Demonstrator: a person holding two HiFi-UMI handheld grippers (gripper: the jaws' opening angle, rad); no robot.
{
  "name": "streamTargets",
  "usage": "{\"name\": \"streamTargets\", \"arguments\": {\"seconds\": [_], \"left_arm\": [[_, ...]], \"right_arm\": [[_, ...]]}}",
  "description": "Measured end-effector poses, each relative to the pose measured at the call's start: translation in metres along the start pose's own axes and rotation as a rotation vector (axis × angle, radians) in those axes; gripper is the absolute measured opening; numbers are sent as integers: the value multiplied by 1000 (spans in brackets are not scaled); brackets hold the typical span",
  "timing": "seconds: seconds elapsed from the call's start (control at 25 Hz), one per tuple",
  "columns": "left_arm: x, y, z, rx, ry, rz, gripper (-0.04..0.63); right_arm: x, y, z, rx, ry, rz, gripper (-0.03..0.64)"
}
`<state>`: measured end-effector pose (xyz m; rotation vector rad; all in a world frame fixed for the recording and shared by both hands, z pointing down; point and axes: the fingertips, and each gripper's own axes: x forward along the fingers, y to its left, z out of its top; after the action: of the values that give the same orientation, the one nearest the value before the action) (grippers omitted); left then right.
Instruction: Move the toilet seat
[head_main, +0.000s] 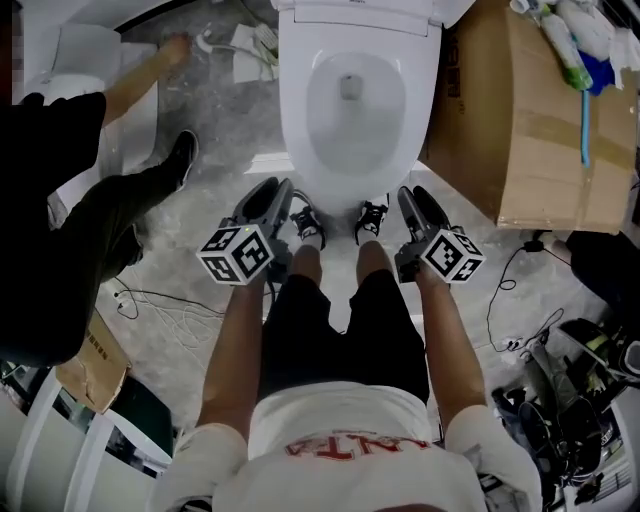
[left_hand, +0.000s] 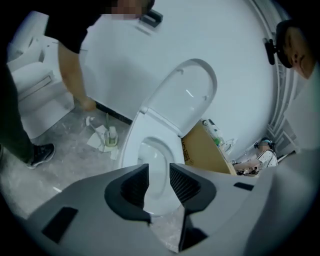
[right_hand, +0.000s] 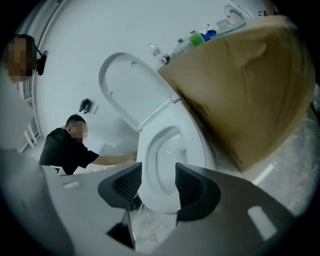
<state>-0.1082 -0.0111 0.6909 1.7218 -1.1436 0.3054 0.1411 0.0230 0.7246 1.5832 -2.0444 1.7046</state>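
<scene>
A white toilet (head_main: 350, 110) stands straight ahead on the grey floor. Its lid (left_hand: 185, 97) is raised against the wall, and the seat ring (left_hand: 135, 145) lies down on the bowl. The left gripper (head_main: 278, 200) hovers just short of the bowl's front left, jaws open and nothing between them; in its own view the gap (left_hand: 159, 175) frames the bowl's near rim. Off the front right, the right gripper (head_main: 408, 205) is also open and empty. The lid (right_hand: 132, 87) and the seat ring (right_hand: 197, 145) show beyond its jaws (right_hand: 156, 175).
A large cardboard box (head_main: 540, 120) with bottles on top stands close against the toilet's right side. A person in black (head_main: 60, 210) crouches at the left, beside a second toilet (head_main: 80, 50). Paper scraps (head_main: 245, 55) and cables (head_main: 170, 300) lie on the floor; clutter (head_main: 580, 400) sits at right.
</scene>
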Motion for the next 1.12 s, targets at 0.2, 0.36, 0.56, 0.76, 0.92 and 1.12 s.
{"name": "streamTargets", "arguments": {"seconds": [0.2, 0.36, 0.56, 0.76, 0.92, 1.12], "left_arm": [[44, 43, -50, -74, 90, 18, 163], [68, 61, -76, -121, 138, 11, 169], [81, 77, -102, -159, 185, -6, 178], [94, 89, -115, -186, 201, -11, 178], [98, 88, -116, -190, 207, -29, 178], [99, 76, -113, -188, 216, -42, 178]], "right_arm": [[23, -56, -37, 147, 37, -58, 216], [39, -80, -61, 214, 63, -68, 219], [54, -91, -80, 231, 87, -64, 222], [68, -98, -85, 265, 87, -58, 222], [67, -100, -84, 290, 78, -71, 222], [61, -93, -78, 331, 66, -69, 221]]}}
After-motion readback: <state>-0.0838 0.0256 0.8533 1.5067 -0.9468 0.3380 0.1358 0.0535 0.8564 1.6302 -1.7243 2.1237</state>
